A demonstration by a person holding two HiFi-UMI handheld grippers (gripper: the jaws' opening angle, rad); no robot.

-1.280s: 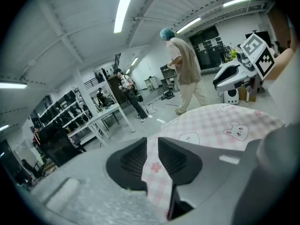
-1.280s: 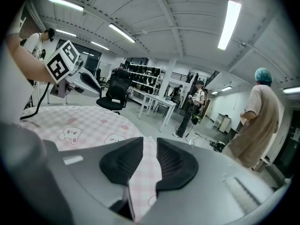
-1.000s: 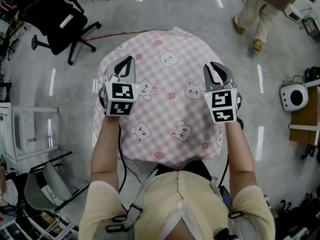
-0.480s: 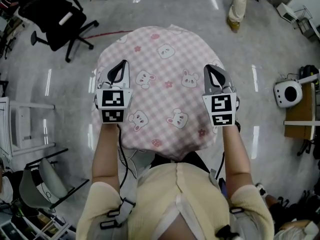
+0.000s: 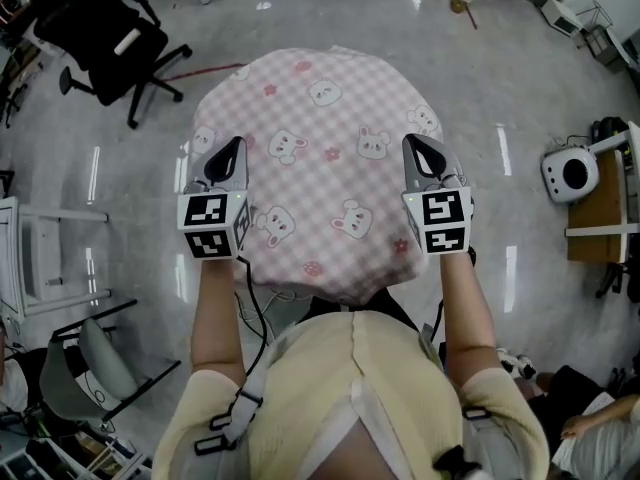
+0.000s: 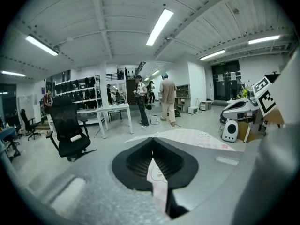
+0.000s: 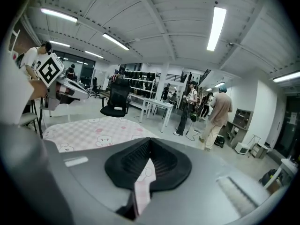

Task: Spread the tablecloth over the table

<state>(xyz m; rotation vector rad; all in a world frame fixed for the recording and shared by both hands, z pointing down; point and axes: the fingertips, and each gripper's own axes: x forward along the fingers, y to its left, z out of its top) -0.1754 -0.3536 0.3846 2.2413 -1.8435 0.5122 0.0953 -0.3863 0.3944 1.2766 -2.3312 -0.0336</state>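
1. Two sides of the pink bear-print tablecloth (image 5: 320,158) are held up, spread out before me.
2. My left gripper (image 5: 234,148) clamps its edge at nine o'clock.
3. My right gripper (image 5: 412,146) clamps the edge at three o'clock.

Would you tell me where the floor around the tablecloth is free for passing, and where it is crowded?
Free: the bare floor beyond the tablecloth, and the strip between its right side and the white device. Crowded: the left, by the black office chair and the grey chair.
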